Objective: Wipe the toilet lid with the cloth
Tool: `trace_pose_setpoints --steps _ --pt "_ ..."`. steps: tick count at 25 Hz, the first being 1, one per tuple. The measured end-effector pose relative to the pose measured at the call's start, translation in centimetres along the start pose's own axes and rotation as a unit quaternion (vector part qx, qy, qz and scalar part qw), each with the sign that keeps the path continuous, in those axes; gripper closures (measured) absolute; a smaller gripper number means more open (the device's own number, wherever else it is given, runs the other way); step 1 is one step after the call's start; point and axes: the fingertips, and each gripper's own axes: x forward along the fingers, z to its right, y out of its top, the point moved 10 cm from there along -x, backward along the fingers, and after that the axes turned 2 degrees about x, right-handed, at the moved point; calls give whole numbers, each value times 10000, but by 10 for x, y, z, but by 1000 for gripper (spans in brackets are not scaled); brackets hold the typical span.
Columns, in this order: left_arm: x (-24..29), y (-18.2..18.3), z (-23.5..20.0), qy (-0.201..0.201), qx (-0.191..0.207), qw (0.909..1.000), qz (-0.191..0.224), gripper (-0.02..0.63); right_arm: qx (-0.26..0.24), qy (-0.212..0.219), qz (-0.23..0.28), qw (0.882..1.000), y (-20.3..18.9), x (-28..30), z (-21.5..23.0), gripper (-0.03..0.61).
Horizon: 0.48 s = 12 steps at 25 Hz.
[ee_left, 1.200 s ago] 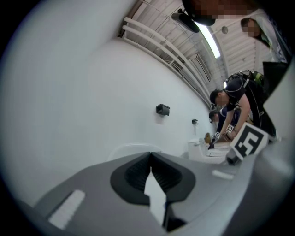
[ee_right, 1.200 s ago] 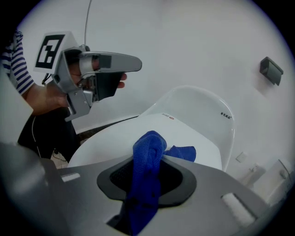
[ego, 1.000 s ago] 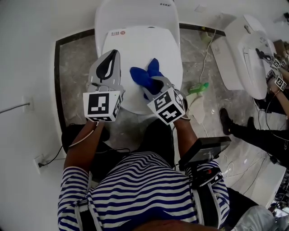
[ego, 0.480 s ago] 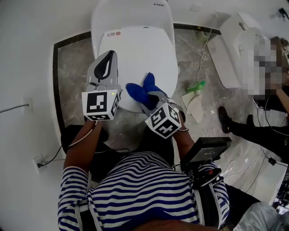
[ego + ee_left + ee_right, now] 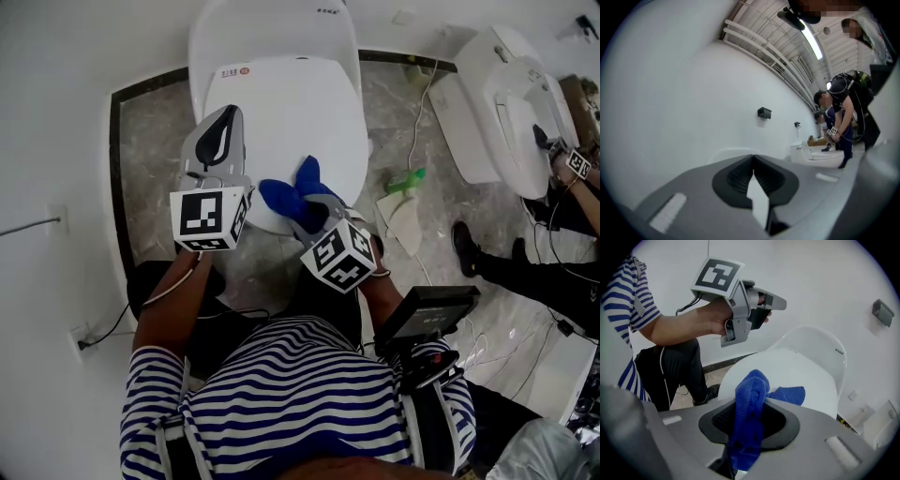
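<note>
The closed white toilet lid [image 5: 281, 112] fills the upper middle of the head view. The right gripper [image 5: 748, 405] is clenched on a blue cloth [image 5: 751, 394]: a thick fold runs down between its jaws, and a loose end spreads beyond them onto the lid. In the head view the cloth sits at the lid's front edge, just below the frame's centre, with the gripper's marker cube lower right of it.

The left gripper [image 5: 753, 163] has its jaws pressed together with nothing between them and faces a bare white wall. In the head view it lies over the lid's left edge, just left of the cloth.

On the marble floor right of the toilet lie a green bottle [image 5: 410, 178] and a pale sheet [image 5: 403, 217]. A second toilet [image 5: 502, 103] stands at upper right.
</note>
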Motion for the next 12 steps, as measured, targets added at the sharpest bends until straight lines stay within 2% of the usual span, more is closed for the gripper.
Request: trace_pose_setpoints --steps 5,12 --pt "0 -1 -1 1 -13 10000 -25 612 138 -601 920 9938 30 -19 28 462" --pt "4 -3 -2 23 -2 10000 -49 612 436 -1454 1950 9690 81 -28 99 462"
